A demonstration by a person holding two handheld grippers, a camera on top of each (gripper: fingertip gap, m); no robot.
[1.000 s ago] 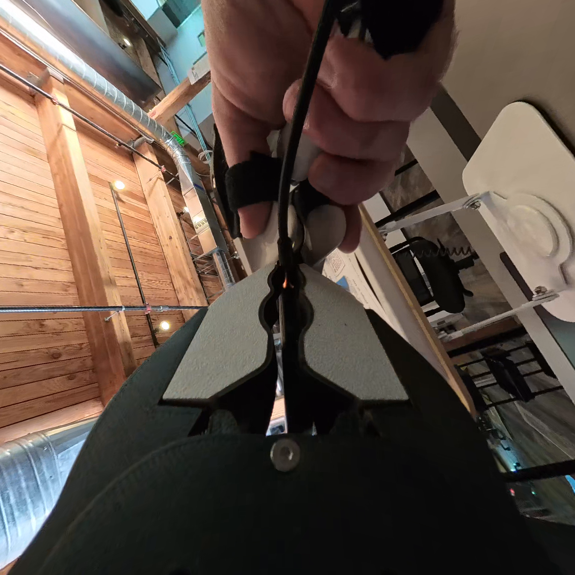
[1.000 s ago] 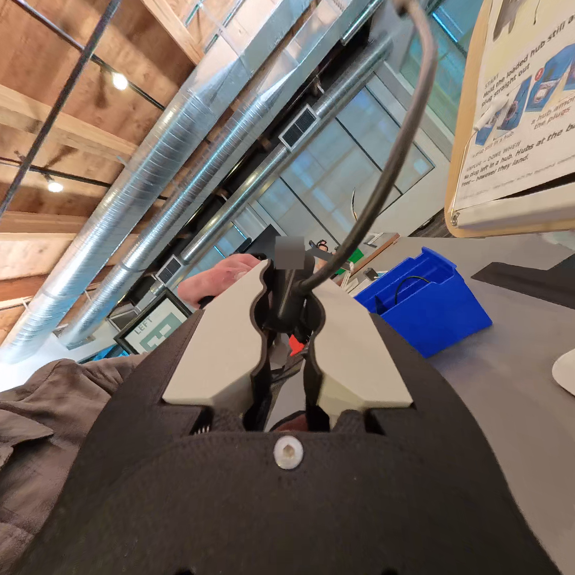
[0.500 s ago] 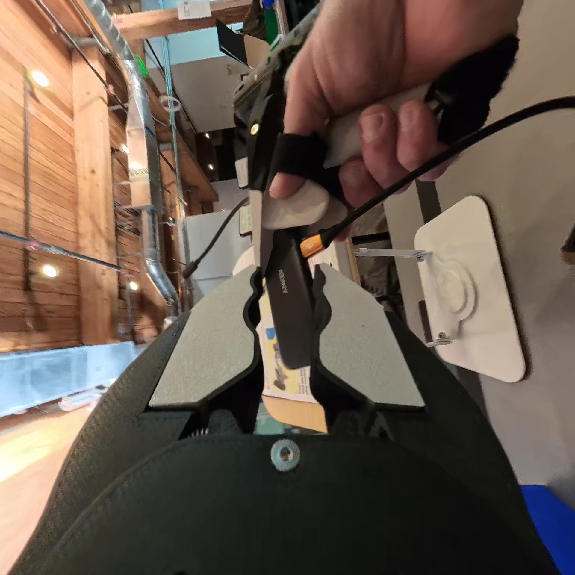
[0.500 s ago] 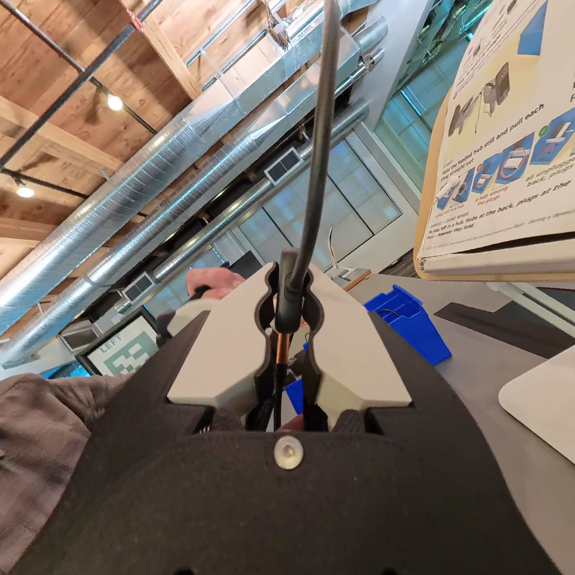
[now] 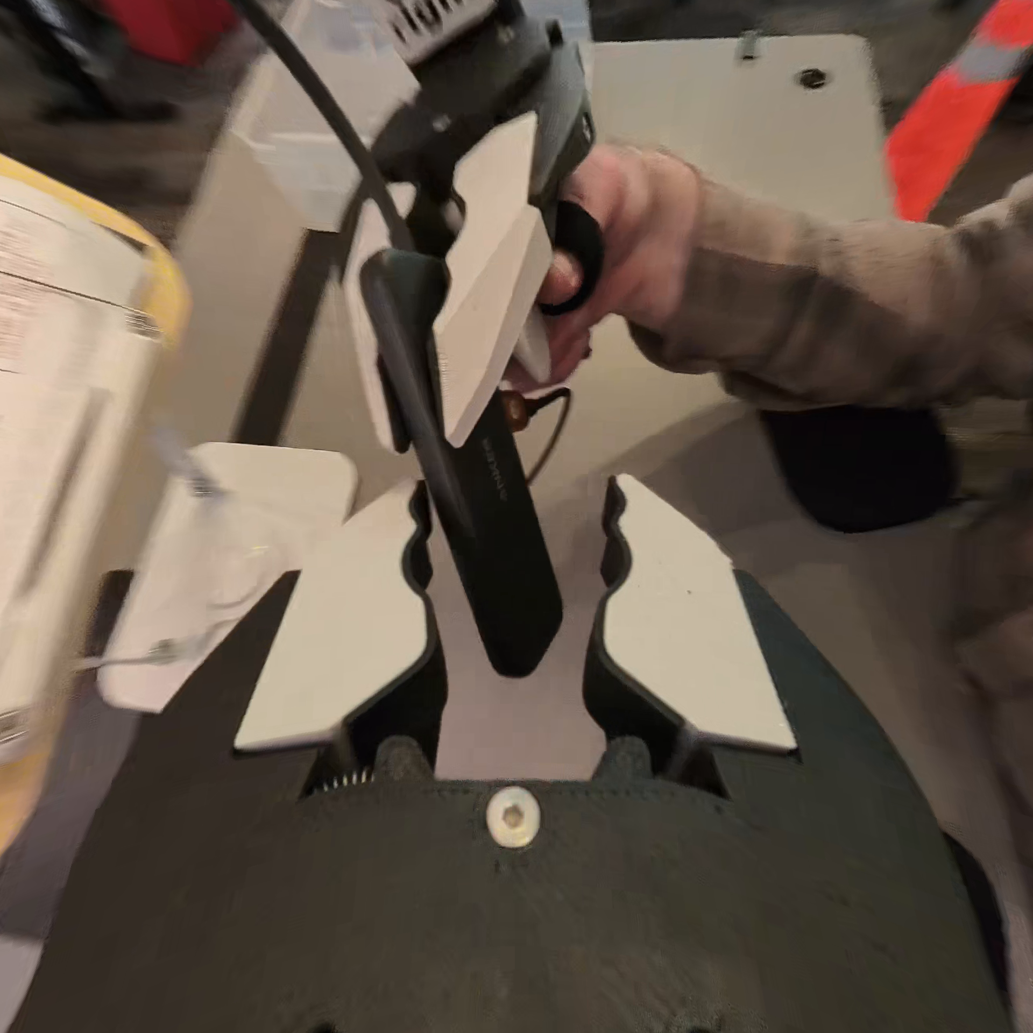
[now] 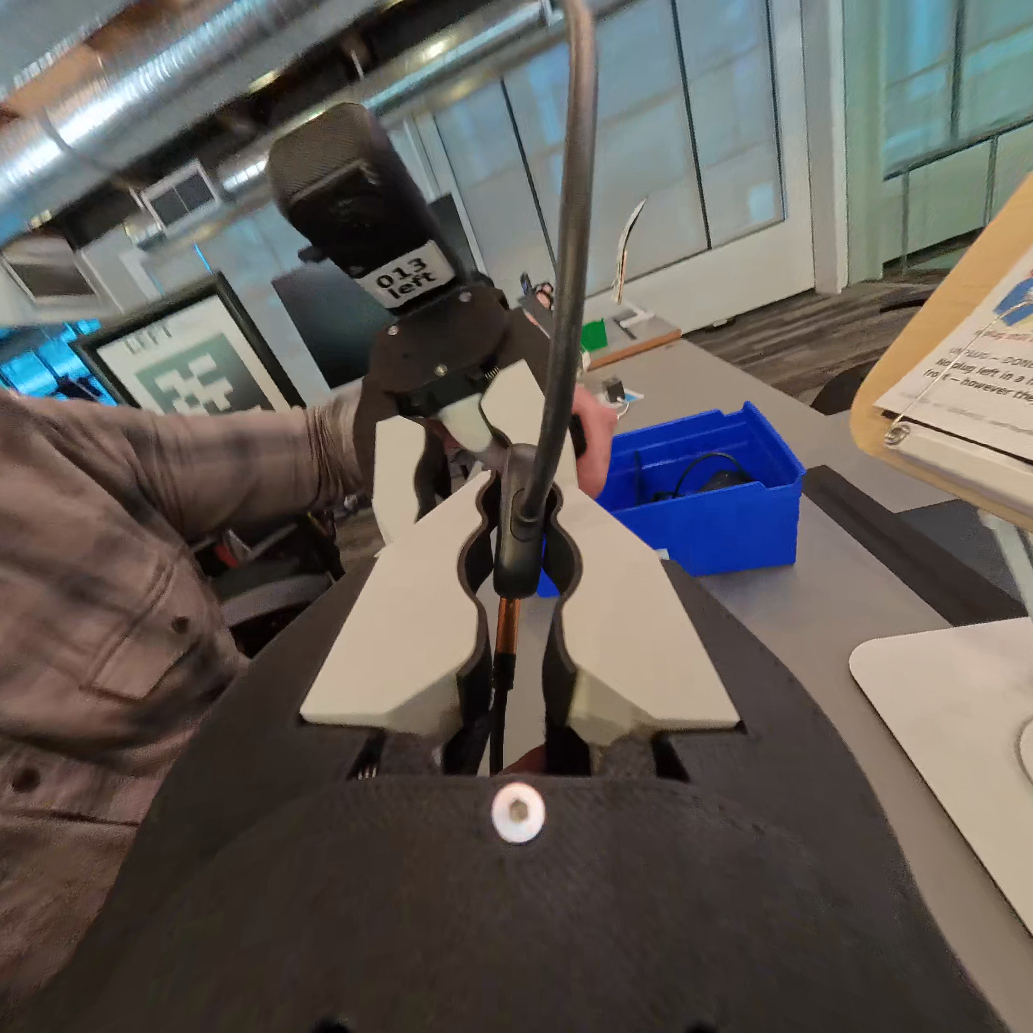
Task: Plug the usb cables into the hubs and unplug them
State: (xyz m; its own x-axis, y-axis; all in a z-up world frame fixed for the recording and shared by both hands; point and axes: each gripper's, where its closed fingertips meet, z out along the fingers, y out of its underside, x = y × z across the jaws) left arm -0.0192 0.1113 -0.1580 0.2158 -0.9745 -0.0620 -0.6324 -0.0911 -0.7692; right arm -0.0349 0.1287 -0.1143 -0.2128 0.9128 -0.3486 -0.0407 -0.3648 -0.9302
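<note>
Left wrist view: my left tongs (image 5: 517,592) stand spread wide, their 2 grey fingers (image 5: 358,631) well apart. The black hub (image 5: 492,559) hangs down into the gap between them; it lies close to the left finger, but through the blur I cannot tell if it touches. The right tongs (image 5: 430,358) come in from above and pinch the hub's upper end between their pale fingers. A hand (image 5: 615,251) with a grey-brown sleeve (image 5: 838,313) grips that tool. A thick black cable (image 5: 335,128) arcs up from the hub's top, and a thin cable with an orange-brown collar (image 5: 511,411) leaves its side. Below lies the grey table (image 5: 726,475), with a white plate (image 5: 223,559) at the left. The whole picture is motion-blurred.

Right wrist view: my right tongs (image 6: 522,503) are pressed together on the hub (image 6: 517,553), seen edge-on, gripped in the notches near the fingertips. The black cable (image 6: 570,251) rises from it and curves overhead. An orange-collared thin cable (image 6: 507,620) runs down between the fingers. Beyond, the left tongs (image 6: 475,447) hang with their fingers pointing toward me, held by a hand (image 6: 592,441). A blue bin (image 6: 726,525) holding dark cables stands on the table (image 6: 838,592).
</note>
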